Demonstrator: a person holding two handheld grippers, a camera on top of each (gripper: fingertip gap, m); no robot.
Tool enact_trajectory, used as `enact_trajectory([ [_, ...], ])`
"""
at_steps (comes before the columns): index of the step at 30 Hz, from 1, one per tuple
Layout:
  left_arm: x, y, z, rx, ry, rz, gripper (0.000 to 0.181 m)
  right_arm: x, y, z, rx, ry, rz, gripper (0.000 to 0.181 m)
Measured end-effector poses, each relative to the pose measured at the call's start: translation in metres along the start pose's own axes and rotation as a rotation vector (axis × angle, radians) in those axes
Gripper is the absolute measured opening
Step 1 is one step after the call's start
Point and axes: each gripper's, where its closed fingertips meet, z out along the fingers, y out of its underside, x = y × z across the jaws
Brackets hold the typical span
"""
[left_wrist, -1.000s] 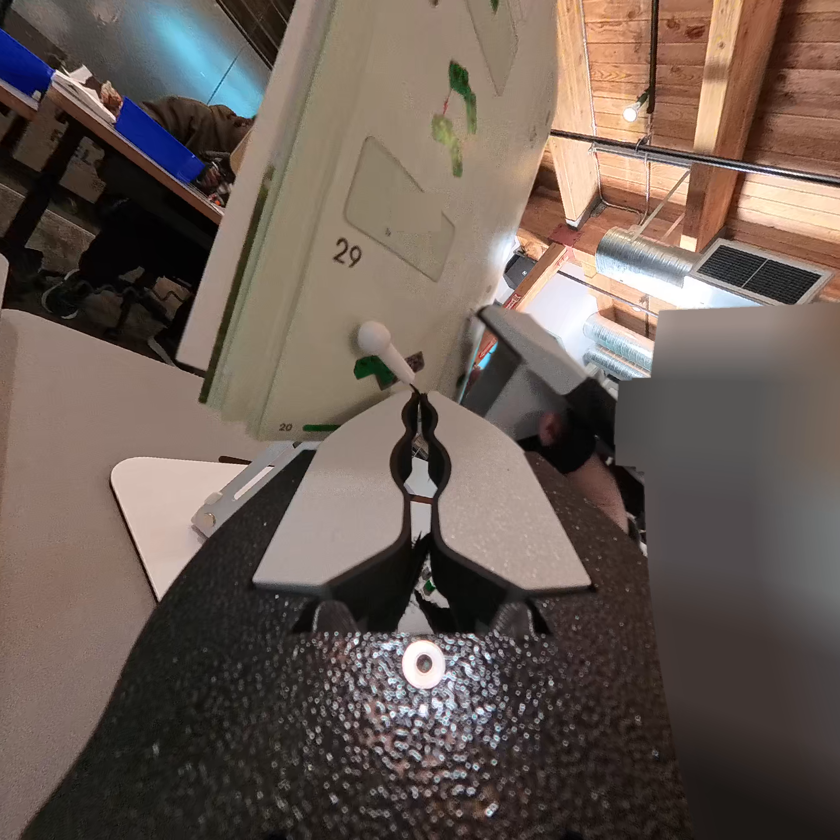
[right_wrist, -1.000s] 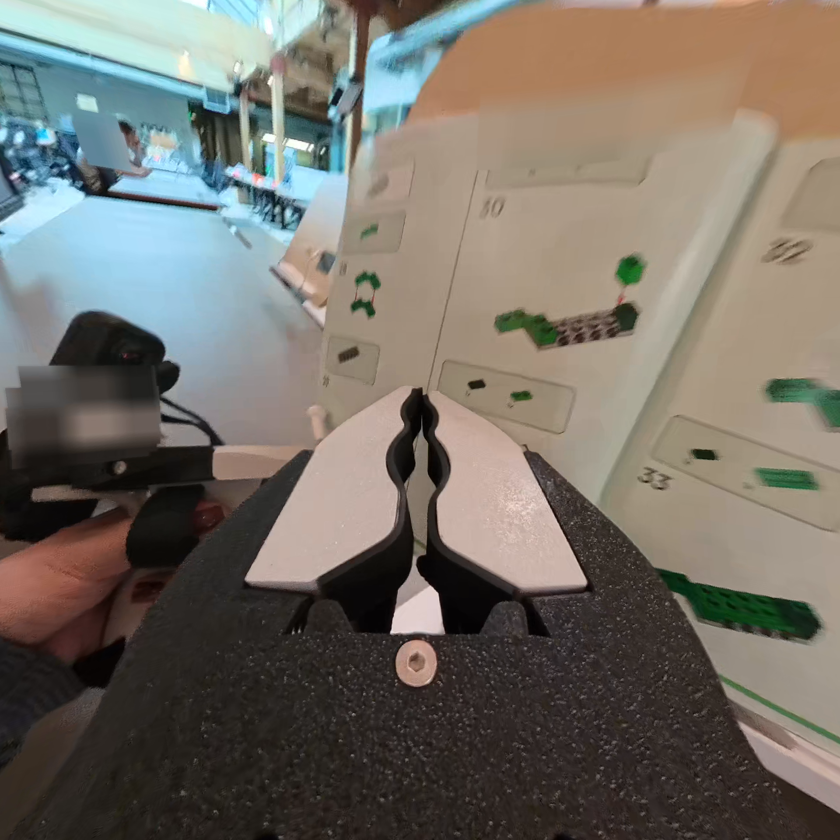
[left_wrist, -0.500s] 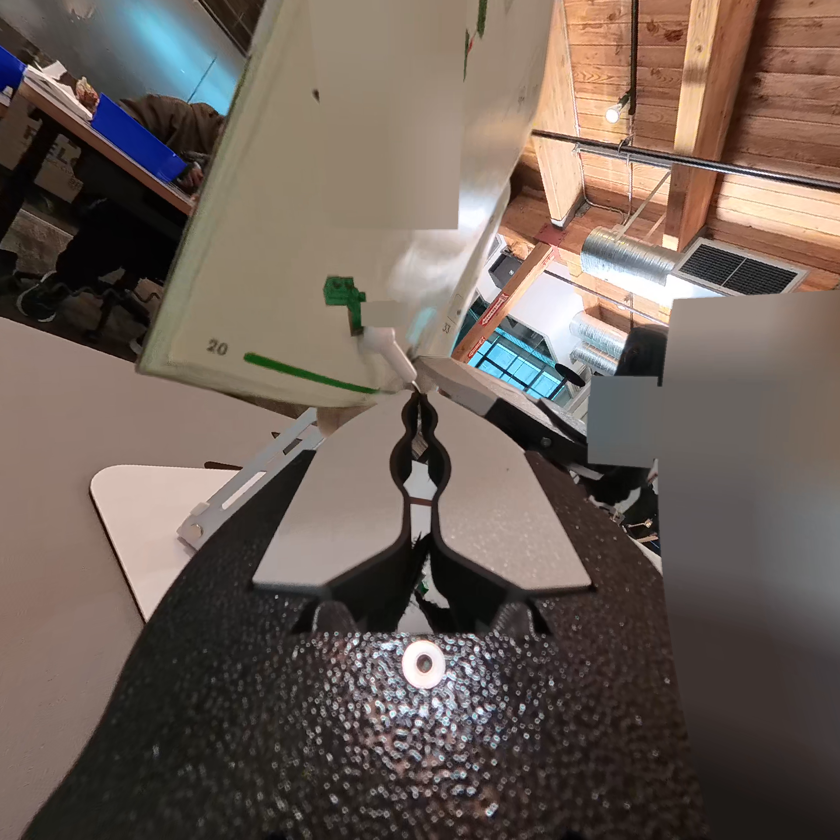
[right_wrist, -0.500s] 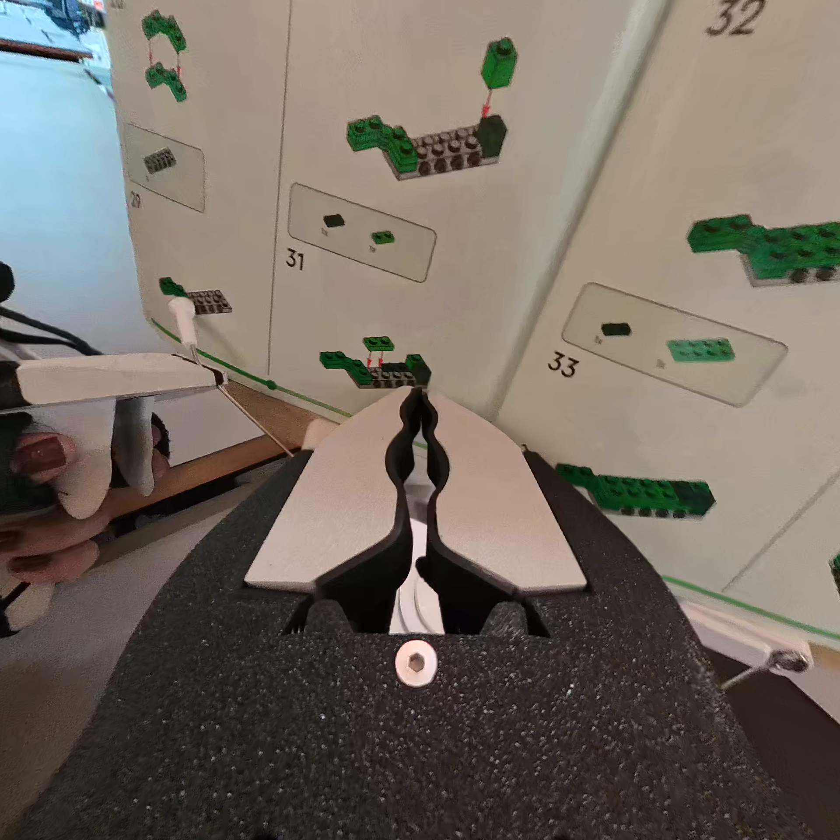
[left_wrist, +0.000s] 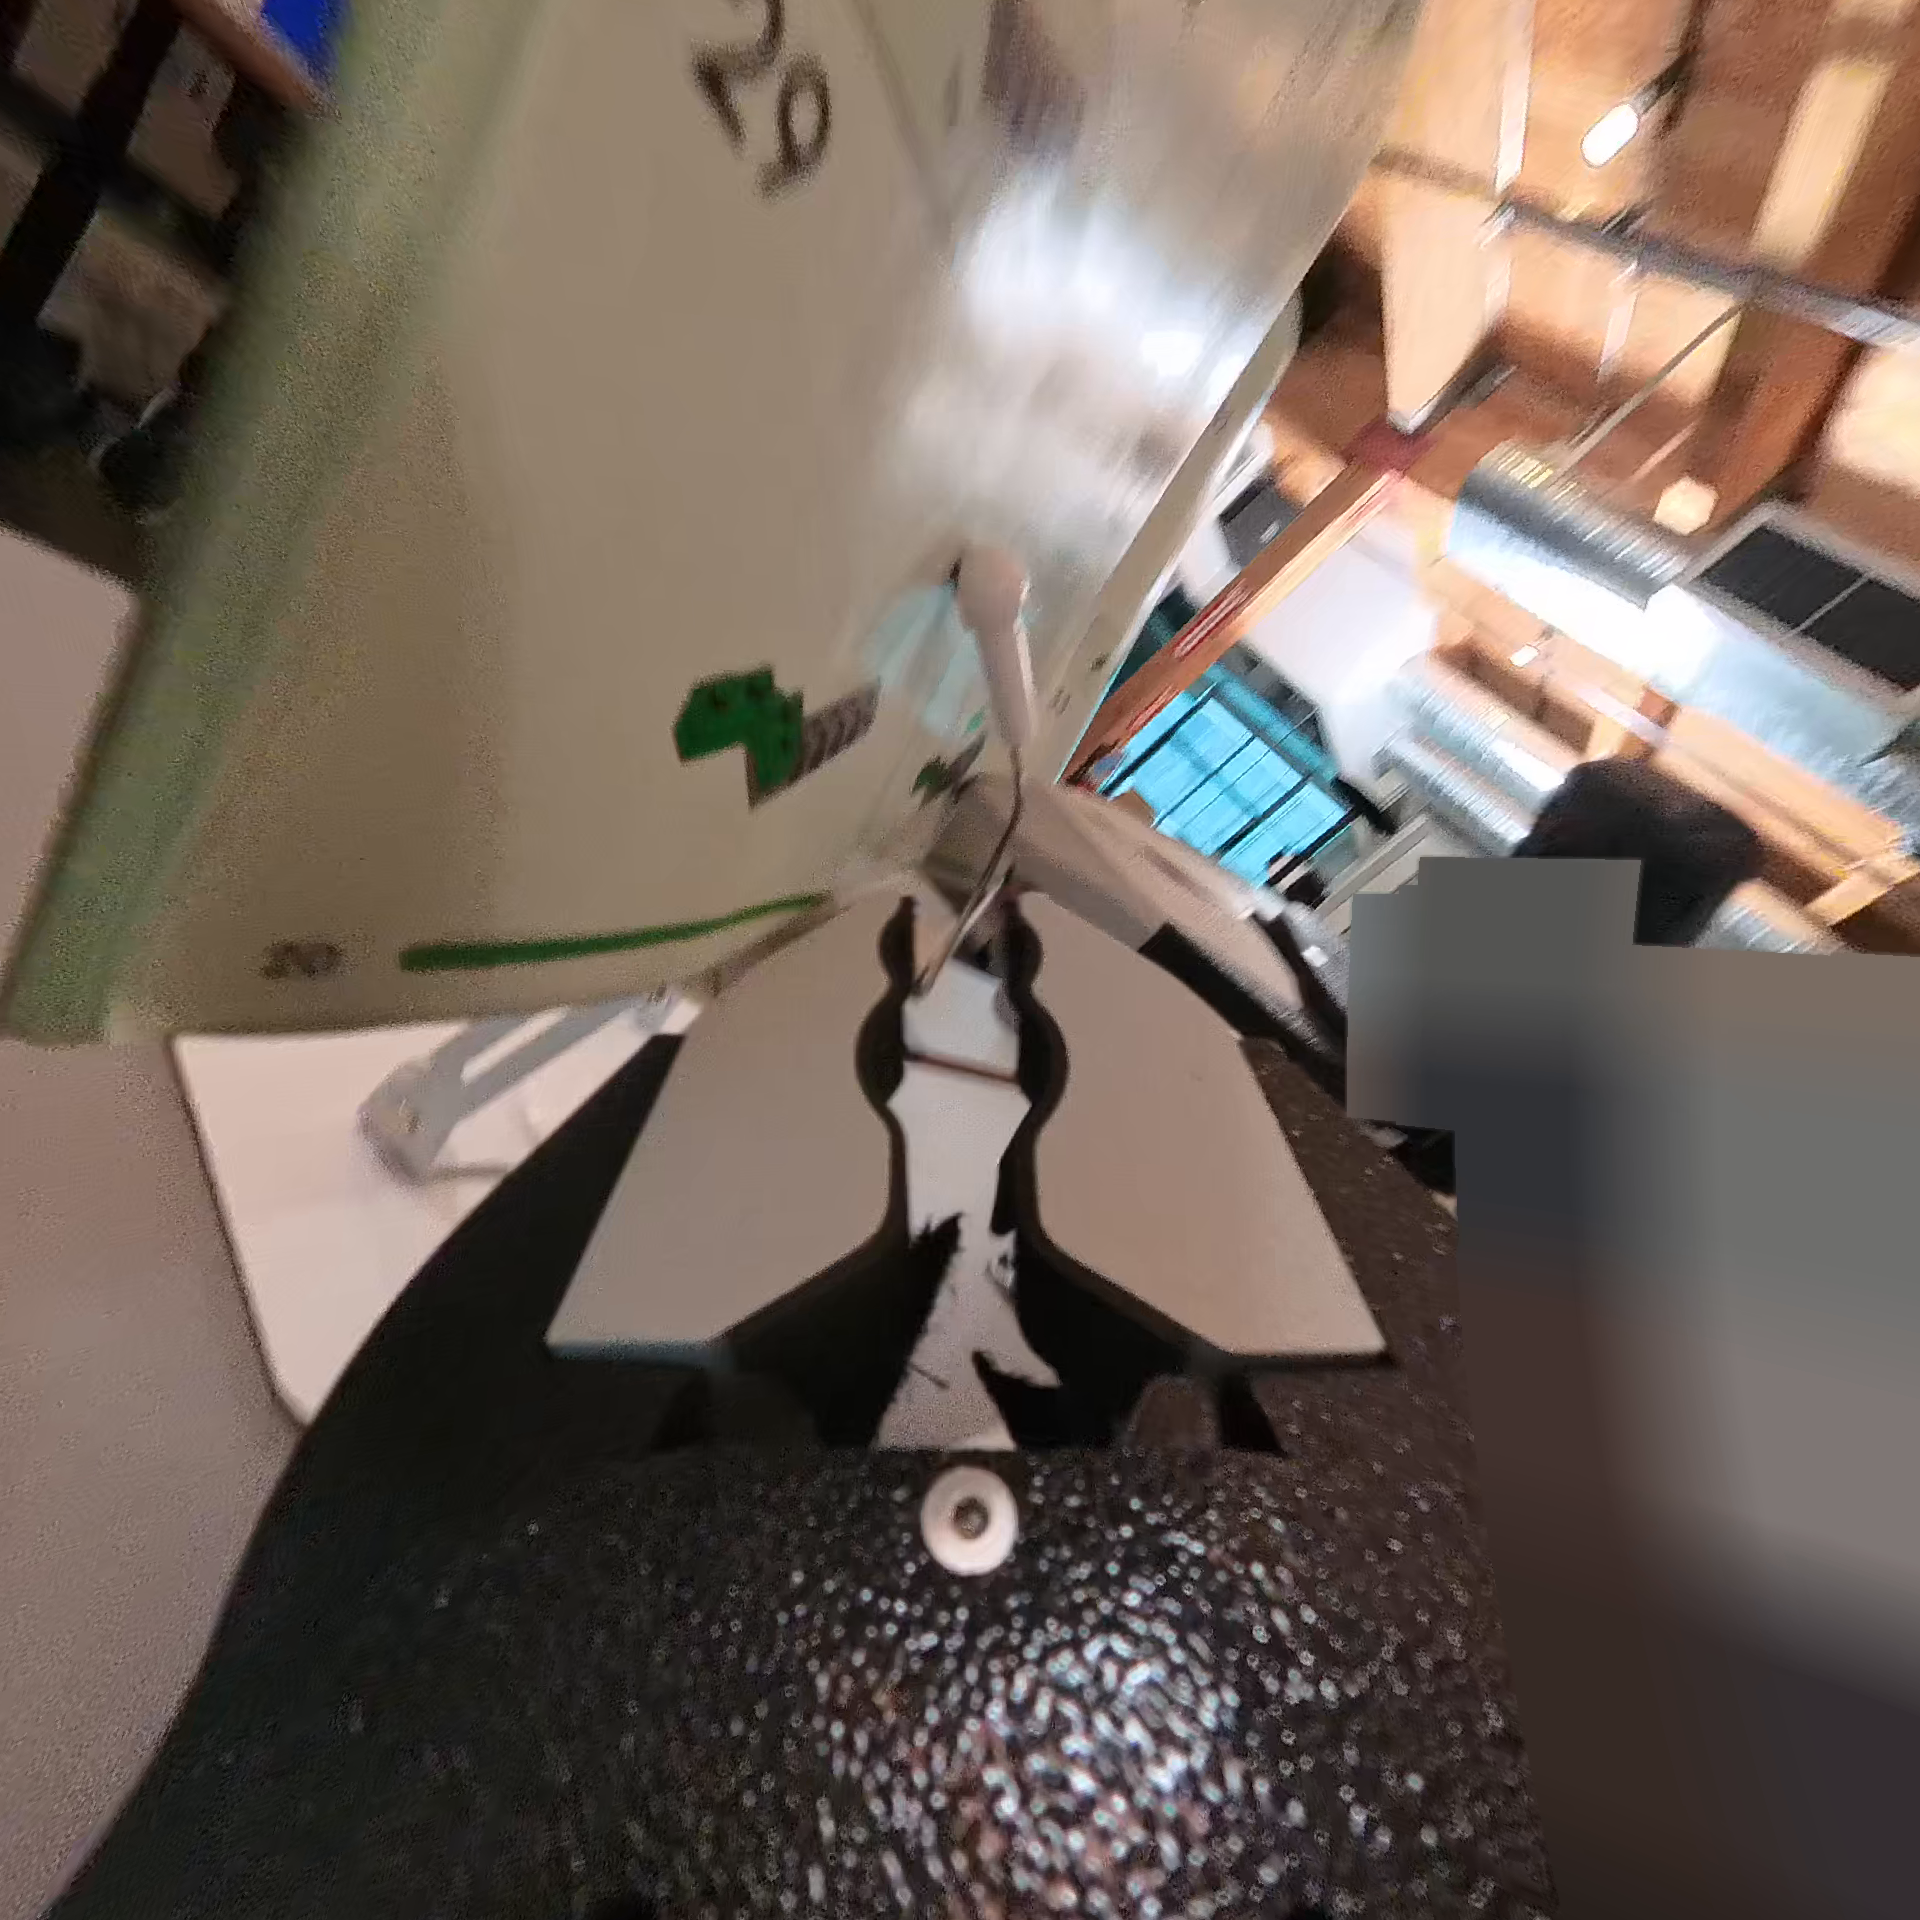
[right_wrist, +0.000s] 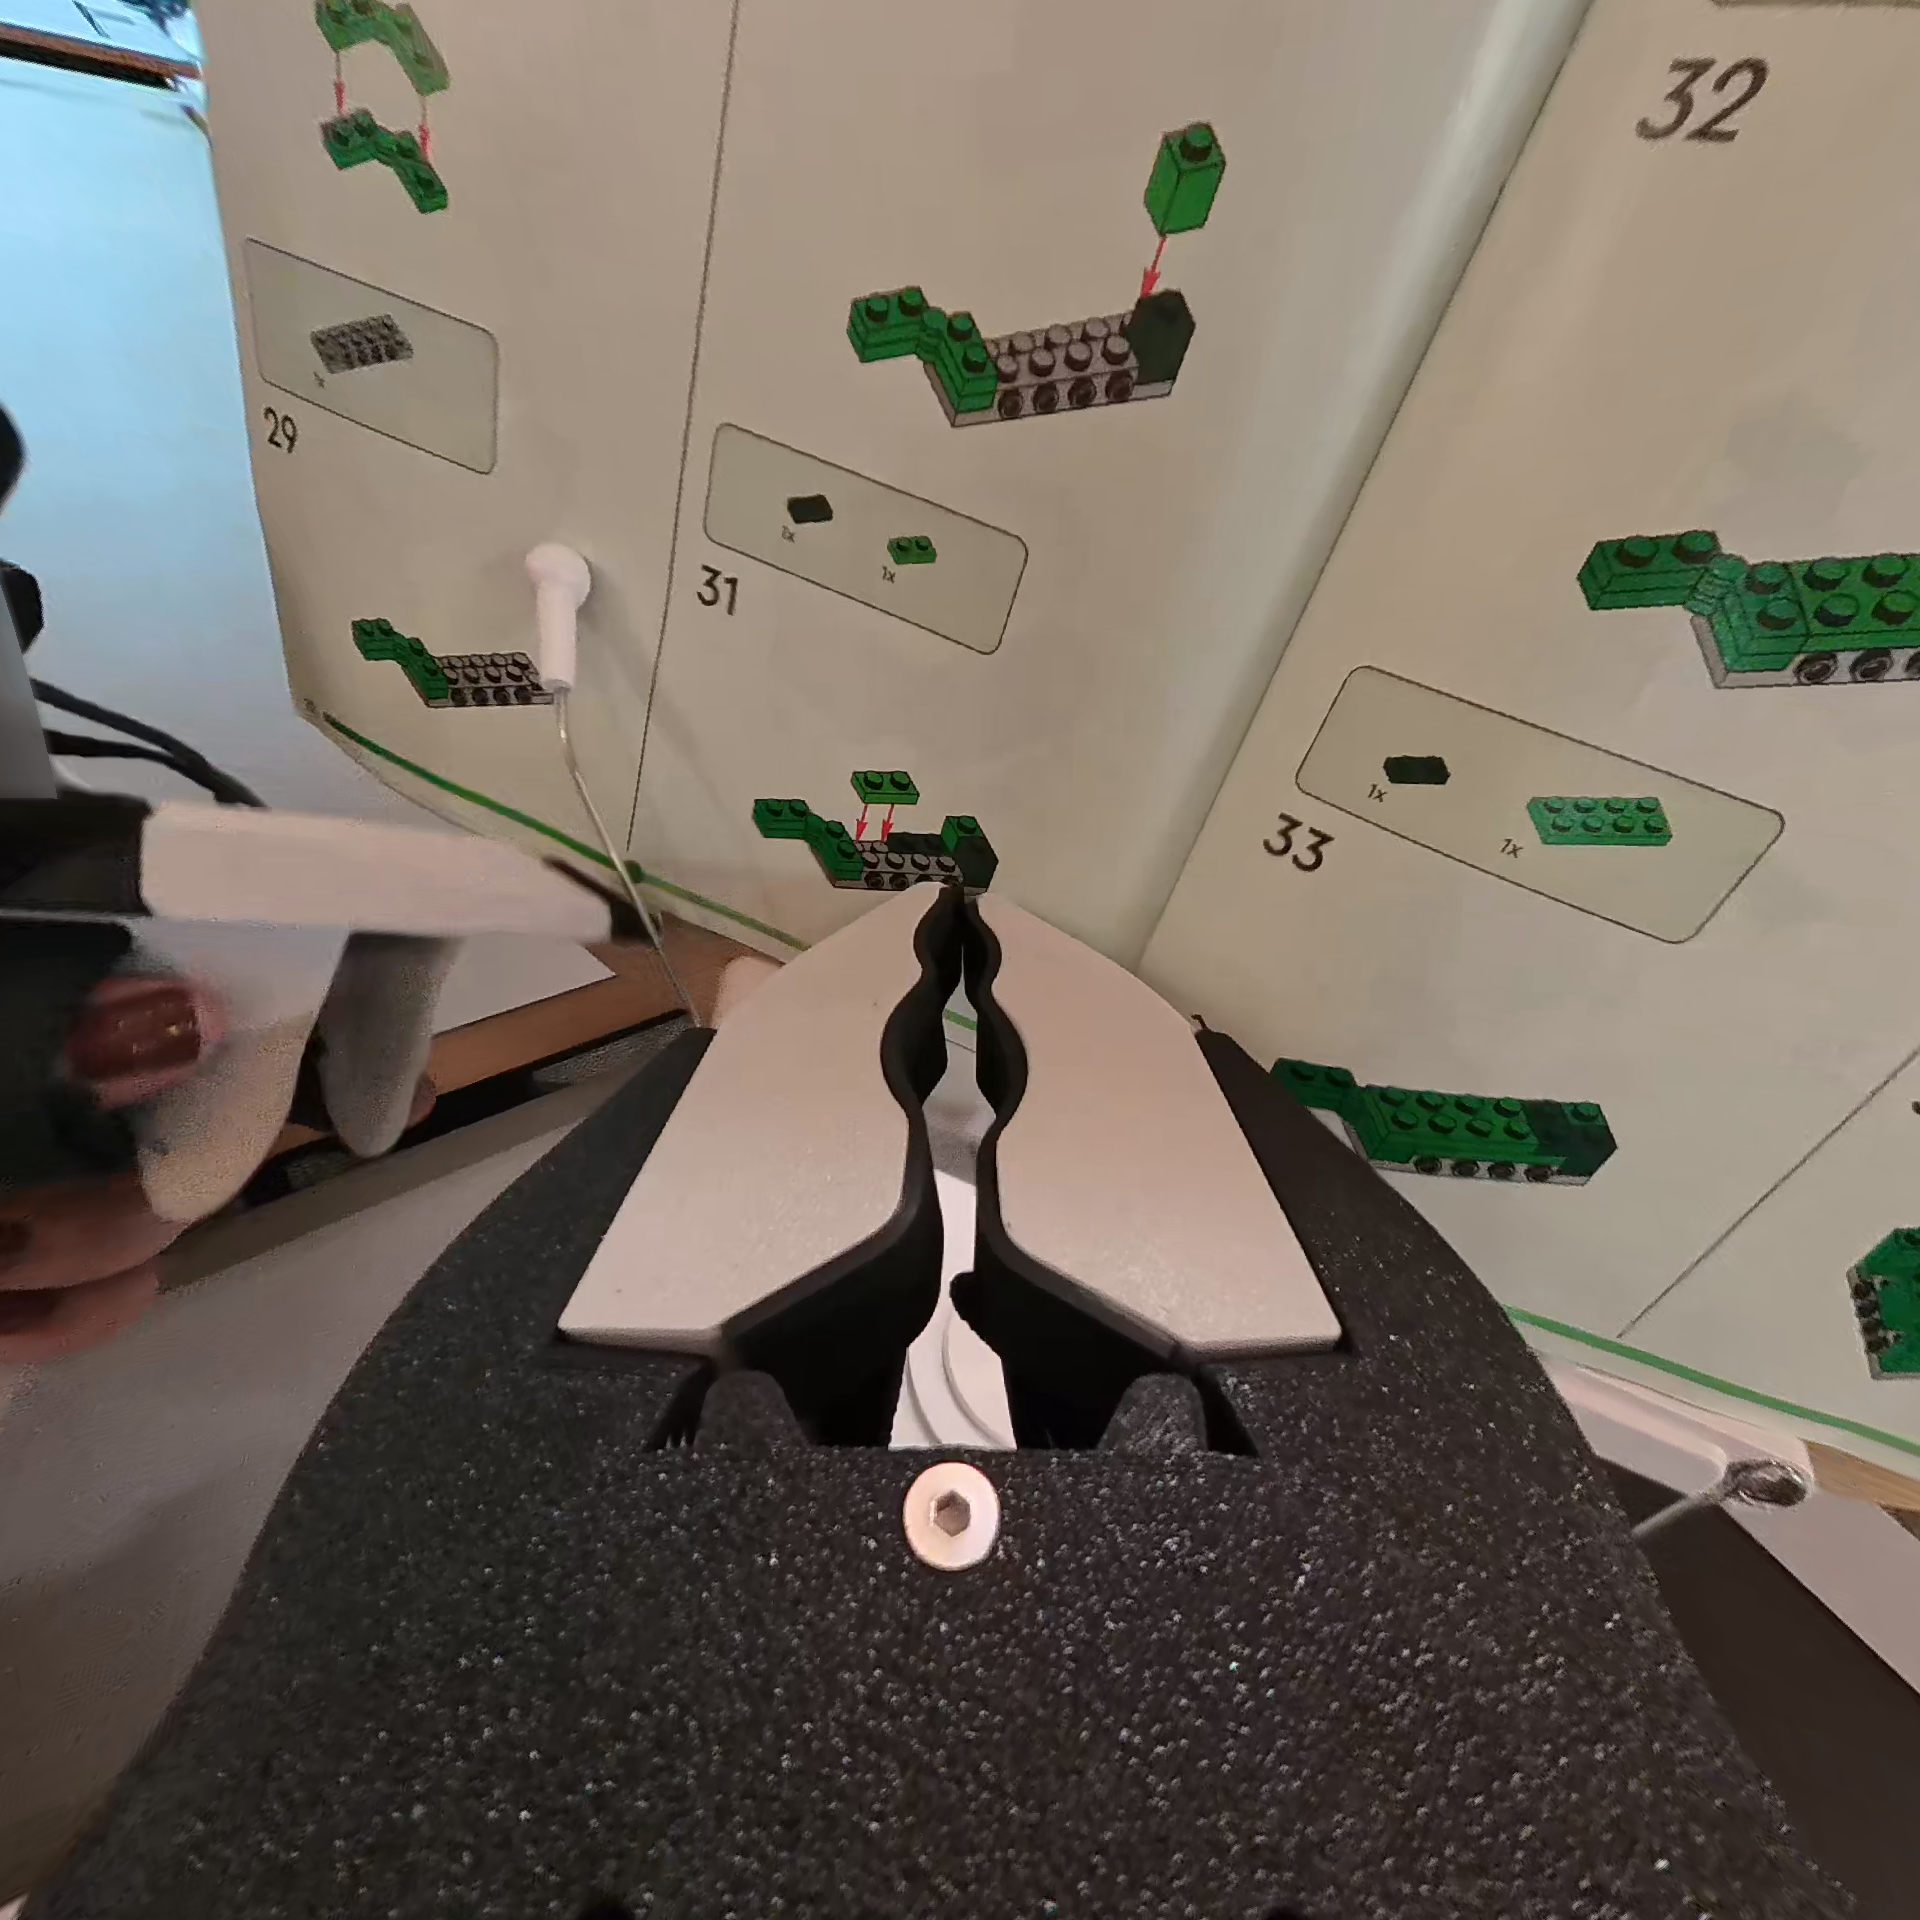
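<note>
Left wrist view, blurred: my left gripper (left_wrist: 961, 920) has its fingers parted a little, with the thin wire arm of a page clip (left_wrist: 992, 634) running between the tips; whether they pinch it I cannot tell. The clip's white tip lies against an open instruction booklet (left_wrist: 540, 436) standing on a white stand (left_wrist: 312, 1195).

Right wrist view, sharp: my right gripper (right_wrist: 956, 899) is clenched, tips pressed together at the booklet's lower edge; a sheet between them cannot be made out. Only this view shows the printed brick diagrams clearly, and the left gripper side-on beside the wire.
</note>
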Motion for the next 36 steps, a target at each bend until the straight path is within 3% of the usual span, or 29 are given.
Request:
enact_trajectory([
  [2,-0.001,0.017,-0.001,-0.113,-0.053,-0.011,0.032,-0.001,-0.001,-0.006,0.004,0.002,-0.006,0.0],
  [5,0.007,0.024,-0.009,-0.176,-0.099,0.028,0.037,-0.002,-0.001,-0.019,0.002,0.003,-0.02,0.0],
  [11,0.038,-0.006,-0.052,-0.008,-0.298,0.222,0.038,-0.003,-0.008,-0.078,0.043,-0.032,-0.04,0.006],
  [13,0.056,-0.008,-0.05,0.08,-0.277,0.369,0.0,-0.005,-0.002,-0.104,0.046,-0.066,-0.034,0.011],
  [15,0.076,0.023,-0.034,0.049,-0.134,0.432,0.0,-0.008,0.007,-0.132,0.04,-0.112,-0.005,0.014],
  [18,0.074,0.09,-0.03,-0.16,-0.125,0.496,0.009,-0.012,0.027,-0.178,0.026,-0.156,0.018,0.017],
  [23,0.084,0.159,-0.062,-0.322,-0.117,0.744,0.031,-0.008,0.081,-0.262,-0.045,-0.189,-0.041,0.017],
  [25,0.096,0.184,-0.078,-0.351,-0.041,0.846,0.025,0.002,0.106,-0.295,-0.075,-0.19,-0.035,0.017],
  [27,0.103,0.199,-0.09,-0.32,-0.02,0.908,0.025,0.02,0.132,-0.324,-0.09,-0.148,-0.01,0.017],
  [31,0.094,0.207,-0.096,-0.235,-0.12,0.947,0.036,0.052,0.176,-0.371,-0.099,-0.076,0.026,0.016],
  [36,0.096,0.223,-0.084,-0.295,-0.136,1.078,0.042,0.078,0.207,-0.407,-0.111,-0.086,0.02,0.016],
])
